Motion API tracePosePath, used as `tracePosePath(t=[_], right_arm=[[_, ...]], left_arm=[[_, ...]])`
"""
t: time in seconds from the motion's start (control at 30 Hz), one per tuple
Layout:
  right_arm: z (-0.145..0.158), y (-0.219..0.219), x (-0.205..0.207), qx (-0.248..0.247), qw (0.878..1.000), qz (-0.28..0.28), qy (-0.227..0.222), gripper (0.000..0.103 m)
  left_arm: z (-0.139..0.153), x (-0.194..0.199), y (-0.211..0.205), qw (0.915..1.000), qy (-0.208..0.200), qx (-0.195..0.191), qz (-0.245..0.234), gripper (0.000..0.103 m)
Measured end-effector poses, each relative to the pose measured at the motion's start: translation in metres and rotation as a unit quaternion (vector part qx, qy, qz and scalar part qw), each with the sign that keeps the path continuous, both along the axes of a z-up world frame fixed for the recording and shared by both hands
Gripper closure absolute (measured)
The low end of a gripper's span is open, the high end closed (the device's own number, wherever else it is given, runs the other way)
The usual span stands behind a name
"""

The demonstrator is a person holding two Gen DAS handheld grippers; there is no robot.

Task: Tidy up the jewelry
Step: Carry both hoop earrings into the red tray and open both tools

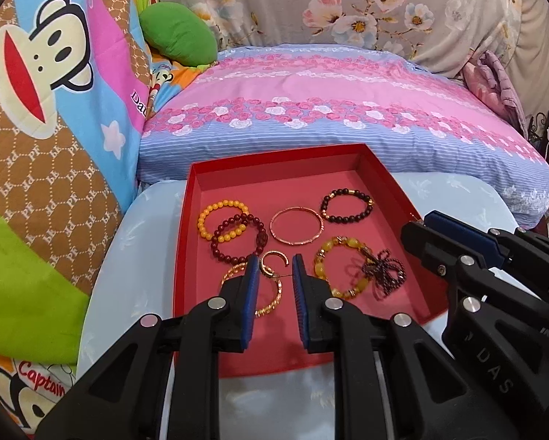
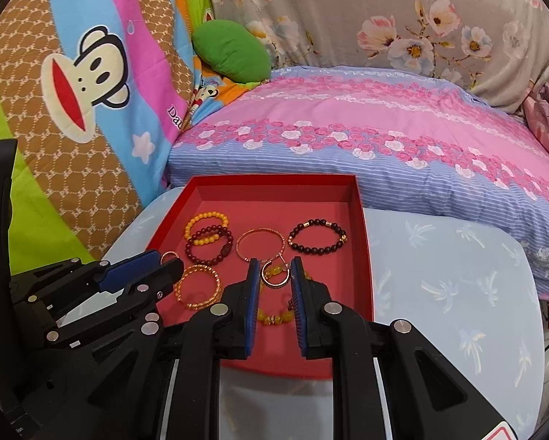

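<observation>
A red box (image 1: 274, 154) lies on a pale blue cushion (image 1: 458, 198) and holds several bracelets and bangles. My left gripper (image 1: 275, 269) hangs over the box's near left part, shut on a small gold hoop earring (image 1: 272, 261) pinched between its blue pads. My right gripper (image 2: 274, 269) hangs over the middle of the red box (image 2: 271, 179), shut on a second gold hoop earring (image 2: 274, 278). In the right wrist view the left gripper (image 2: 166, 260) shows at the left with its hoop at the tips. In the left wrist view the right gripper (image 1: 419, 220) reaches in over the box's right wall.
In the box lie a yellow bead bracelet (image 1: 221, 220), a dark red one (image 1: 237, 238), a rose-gold bangle (image 1: 296, 225), a black bead bracelet (image 1: 346, 205), an amber bracelet (image 1: 342, 267) with a dark chain, and a twisted gold bangle (image 2: 197, 286). Pillows and quilts rise behind and to the left.
</observation>
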State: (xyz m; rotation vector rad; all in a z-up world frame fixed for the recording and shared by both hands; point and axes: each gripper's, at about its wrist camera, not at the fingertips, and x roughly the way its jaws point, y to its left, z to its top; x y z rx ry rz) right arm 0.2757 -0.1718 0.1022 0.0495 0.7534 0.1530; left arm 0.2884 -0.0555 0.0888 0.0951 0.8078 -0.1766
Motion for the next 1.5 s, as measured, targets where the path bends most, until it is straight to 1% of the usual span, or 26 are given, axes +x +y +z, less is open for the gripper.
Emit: tracePosePath(t=[0.27, 0.47, 0.77, 1.03, 1.17, 1.23, 1.3, 1.37, 1.4, 1.5], right_arm=[[-0.017, -0.002, 0.038, 0.001, 1.000, -0.009, 0.017, 0.087], [-0.028, -0.001, 0.059, -0.003, 1.000, -0.012, 0.025, 0.087], [-0.047, -0.002, 0.078, 0.000, 0.999, -0.018, 0.044, 0.087], [-0.054, 0.000, 0.084, -0.009, 0.998, -0.016, 0.052, 0.086], [-0.055, 0.001, 0.085, -0.010, 0.999, -0.018, 0.049, 0.086], [-0.054, 0.001, 0.084, -0.011, 0.999, -0.019, 0.049, 0.085], [-0.053, 0.001, 0.084, -0.011, 0.999, -0.020, 0.049, 0.085], [-0.052, 0.001, 0.083, -0.010, 0.999, -0.020, 0.047, 0.083], [-0.051, 0.001, 0.081, -0.009, 0.999, -0.020, 0.046, 0.082], [-0.046, 0.001, 0.076, -0.010, 0.999, -0.022, 0.043, 0.080]], left_arm=[[-0.017, 0.037, -0.001, 0.9999, 0.011, 0.006, 0.009, 0.085], [-0.029, 0.057, 0.000, 0.9996, 0.017, 0.016, 0.017, 0.085], [-0.045, 0.074, 0.000, 0.9990, 0.030, 0.022, 0.024, 0.085], [-0.054, 0.081, 0.001, 0.9984, 0.041, 0.025, 0.029, 0.085], [-0.054, 0.081, 0.002, 0.9983, 0.044, 0.023, 0.030, 0.085], [-0.054, 0.082, 0.002, 0.9982, 0.045, 0.023, 0.031, 0.080], [-0.052, 0.080, 0.003, 0.9983, 0.042, 0.025, 0.034, 0.069], [-0.050, 0.077, 0.003, 0.9984, 0.036, 0.027, 0.035, 0.062], [-0.048, 0.074, 0.003, 0.9985, 0.033, 0.027, 0.035, 0.060], [-0.043, 0.069, 0.003, 0.9986, 0.029, 0.031, 0.033, 0.060]])
